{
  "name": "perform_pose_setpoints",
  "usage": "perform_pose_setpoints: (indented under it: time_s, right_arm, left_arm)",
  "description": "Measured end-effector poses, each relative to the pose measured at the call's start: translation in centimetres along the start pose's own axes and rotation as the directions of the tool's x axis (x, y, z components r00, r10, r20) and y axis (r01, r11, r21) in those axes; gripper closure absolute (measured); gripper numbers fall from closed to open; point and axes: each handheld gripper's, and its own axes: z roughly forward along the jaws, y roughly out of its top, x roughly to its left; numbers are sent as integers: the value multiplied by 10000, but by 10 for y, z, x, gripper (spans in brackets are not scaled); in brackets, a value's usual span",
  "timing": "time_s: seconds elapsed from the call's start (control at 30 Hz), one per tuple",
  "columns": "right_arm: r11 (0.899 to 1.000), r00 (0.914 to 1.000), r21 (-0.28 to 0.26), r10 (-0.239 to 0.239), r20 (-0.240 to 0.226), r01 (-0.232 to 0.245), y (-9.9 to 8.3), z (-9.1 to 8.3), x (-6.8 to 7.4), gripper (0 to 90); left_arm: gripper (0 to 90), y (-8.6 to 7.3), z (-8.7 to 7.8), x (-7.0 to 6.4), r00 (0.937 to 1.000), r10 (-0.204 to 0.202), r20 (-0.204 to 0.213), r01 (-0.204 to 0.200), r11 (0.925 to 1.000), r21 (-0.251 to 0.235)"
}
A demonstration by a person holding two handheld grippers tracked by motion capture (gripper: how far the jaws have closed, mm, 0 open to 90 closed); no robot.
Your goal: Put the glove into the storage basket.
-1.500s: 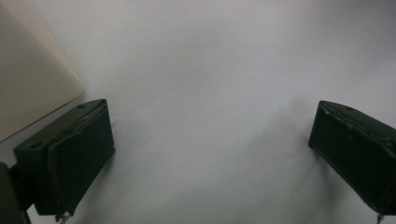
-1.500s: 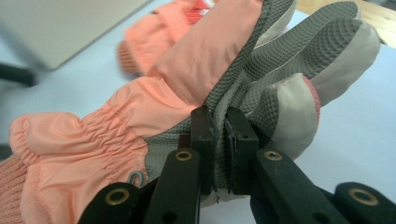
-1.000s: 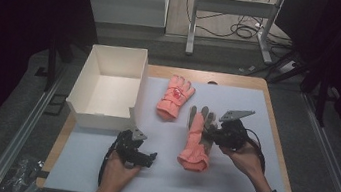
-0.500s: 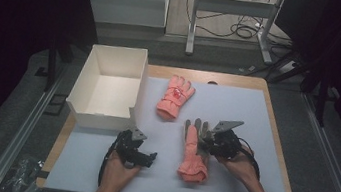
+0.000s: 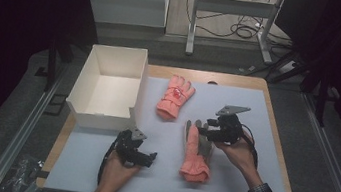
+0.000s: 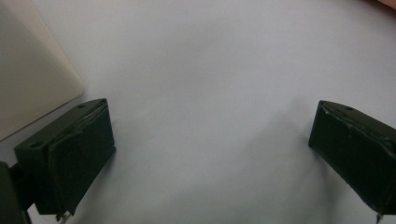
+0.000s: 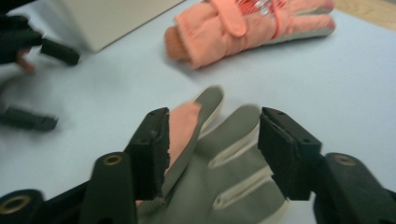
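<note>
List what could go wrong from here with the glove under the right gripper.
The right gripper is open around only the near glove's fingertips, so a thin pinch could slip. Lifted from that end, its cuff may drag over the mat. The white box is far; it could drop on the way.

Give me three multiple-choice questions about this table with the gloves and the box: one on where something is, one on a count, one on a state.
1. Where is the white box?
A. at the mat's left edge
B. at the mat's right edge
C. between the gloves

2. How many gloves lie on the mat?
A. one
B. two
C. four

3. How are the left gripper jaws?
A. shut on a glove
B. shut on nothing
C. open over bare mat

Answers:
1 A, the high view shows it left of both gloves.
2 B, the far glove and the near glove.
3 C, its own view shows the jaws wide apart with white mat between.
</note>
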Motion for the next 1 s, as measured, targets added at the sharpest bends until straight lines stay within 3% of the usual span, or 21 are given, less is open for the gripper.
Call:
perform_pose_setpoints:
  time_s: [0.13, 0.37, 1.0]
  right_arm:
    - [9999, 9996, -108, 72, 257, -69, 12, 9, -4, 377]
    - [9990, 9989, -241, 391, 271, -385, 34, 31, -12, 364]
    - [9982, 9970, 260, 522, 567, -537, 77, 91, -31, 370]
  left_arm:
    - [1, 0, 0, -1, 10000, -10, -15, 10, 10000, 5]
    - [1, 0, 0, -1, 10000, -12, -21, 12, 10000, -17]
    - [1, 0, 0, -1, 10000, -7, -27, 7, 10000, -6]
